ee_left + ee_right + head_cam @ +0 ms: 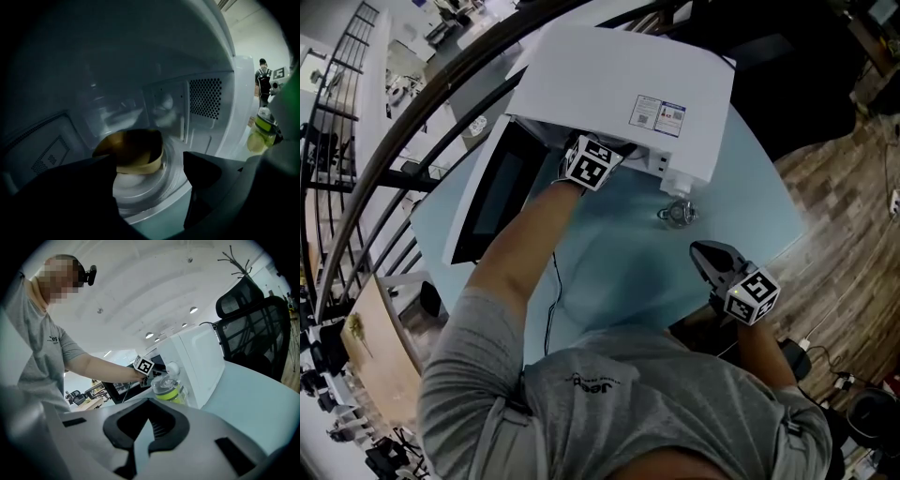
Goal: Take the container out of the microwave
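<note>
A tan, bowl-like container (136,151) sits on the round turntable (150,192) inside the white microwave (619,84). My left gripper (150,165) reaches into the cavity, its jaws wide open on either side of the container's near edge, and I see no pad pressing on it. From the head view only its marker cube (591,161) shows at the microwave's mouth. My right gripper (707,255) hovers over the table's right side, shut with nothing in it. In the right gripper view its black pads (123,426) meet.
The microwave door (492,192) hangs open to the left. A small clear-lidded jar with yellow-green contents (677,214) stands on the pale blue table (619,272) just in front of the microwave's right corner. A black office chair (253,319) stands behind. Wooden floor lies to the right.
</note>
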